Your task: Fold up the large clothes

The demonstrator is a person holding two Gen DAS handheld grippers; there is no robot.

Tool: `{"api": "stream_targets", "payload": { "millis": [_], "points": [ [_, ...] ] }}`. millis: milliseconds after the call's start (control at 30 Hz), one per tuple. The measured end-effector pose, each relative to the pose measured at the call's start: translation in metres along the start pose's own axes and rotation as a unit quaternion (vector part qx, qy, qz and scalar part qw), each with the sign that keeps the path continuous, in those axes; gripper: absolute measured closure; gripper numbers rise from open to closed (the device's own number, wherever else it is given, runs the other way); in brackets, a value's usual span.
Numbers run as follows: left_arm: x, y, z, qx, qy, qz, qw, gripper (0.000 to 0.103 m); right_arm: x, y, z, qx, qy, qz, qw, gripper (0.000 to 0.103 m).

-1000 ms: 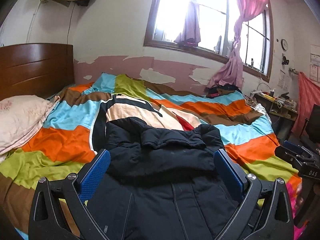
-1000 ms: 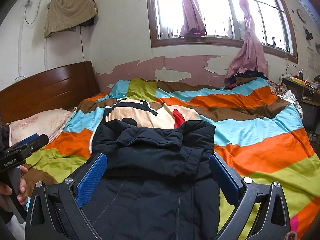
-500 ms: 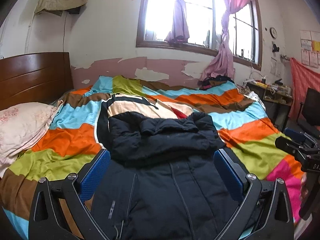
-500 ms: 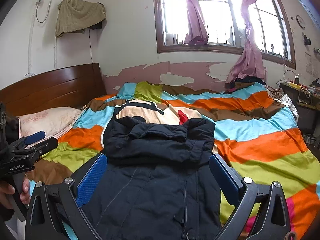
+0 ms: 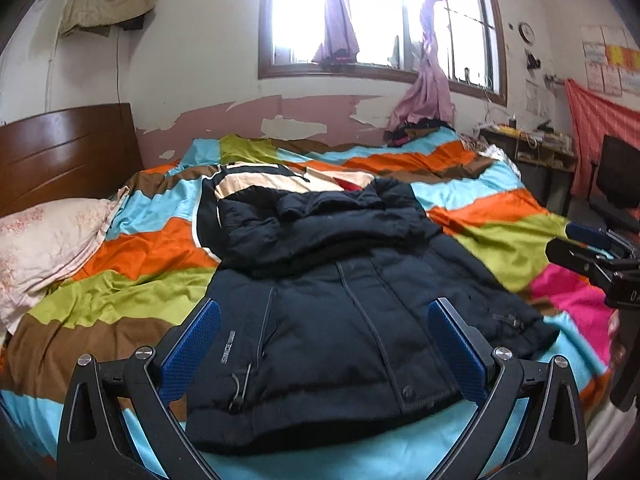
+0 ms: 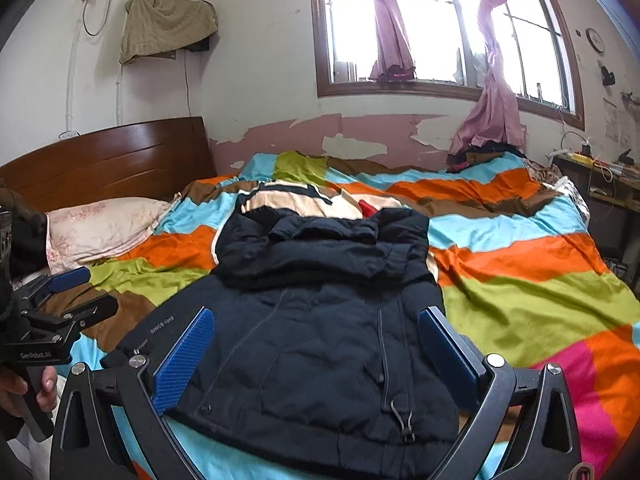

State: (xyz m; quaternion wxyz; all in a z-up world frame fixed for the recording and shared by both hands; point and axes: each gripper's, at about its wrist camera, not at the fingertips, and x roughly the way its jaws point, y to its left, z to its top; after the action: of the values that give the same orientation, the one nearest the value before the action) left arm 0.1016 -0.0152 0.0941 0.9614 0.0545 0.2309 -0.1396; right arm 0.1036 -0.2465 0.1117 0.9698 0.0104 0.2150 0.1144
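Left gripper fingers wide apart, holding nothing; blue pads frame the near hem of the jacket from above, not touching it. Right gripper the same: fingers spread, empty, hanging over the jacket's near half. Each tool shows in the other's view, left one at the near left edge, right one at the far right edge, so both sit well apart on either side of the garment, likely spaced to take the two hem corners together. Jacket is dark navy, puffy, lying flat front-up on the bed, hem nearest the cameras, collar far. Its top part, with the sleeves or hood, looks already doubled back onto the chest as a thick roll, so probably the sides are done and the bottom-up fold is left. Under its far end a cream, black-trimmed garment lies flat, maybe waiting its turn. Pillow left near the headboard, window on the far wall. Padding is bulky, so a fold may spring open unless pressed.
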Motion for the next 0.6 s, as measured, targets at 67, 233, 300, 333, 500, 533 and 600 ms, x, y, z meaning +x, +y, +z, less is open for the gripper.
{"api": "stream_targets", "payload": {
  "millis": [67,233,300,333,500,533,600],
  "points": [
    [-0.004,-0.004,-0.009,0.012,0.000,0.008,0.9999,0.001,-0.003,0.001,-0.010,0.004,0.004,-0.003,1.000,0.000],
    [-0.009,-0.005,-0.031,0.027,0.013,0.013,0.9995,0.001,-0.014,-0.003,-0.032,0.022,0.006,-0.009,1.000,0.000],
    [-0.009,-0.003,-0.041,0.033,0.023,0.014,0.9991,0.001,-0.017,-0.005,-0.038,0.022,0.009,-0.014,1.000,0.000],
    [-0.009,-0.002,-0.045,0.036,0.027,0.016,0.9989,0.001,-0.019,-0.005,-0.042,0.019,0.011,-0.016,1.000,0.000],
    [-0.003,0.004,-0.071,0.050,0.062,0.026,0.9965,0.001,-0.023,-0.005,-0.061,-0.001,0.023,-0.021,1.000,0.000],
    [-0.001,0.005,-0.076,0.050,0.068,0.026,0.9961,0.001,-0.022,-0.004,-0.064,-0.004,0.026,-0.020,0.999,0.000],
    [0.003,0.009,-0.086,0.048,0.084,0.023,0.9951,0.001,-0.020,-0.005,-0.072,-0.011,0.037,-0.020,0.999,0.000]
  ]
}}
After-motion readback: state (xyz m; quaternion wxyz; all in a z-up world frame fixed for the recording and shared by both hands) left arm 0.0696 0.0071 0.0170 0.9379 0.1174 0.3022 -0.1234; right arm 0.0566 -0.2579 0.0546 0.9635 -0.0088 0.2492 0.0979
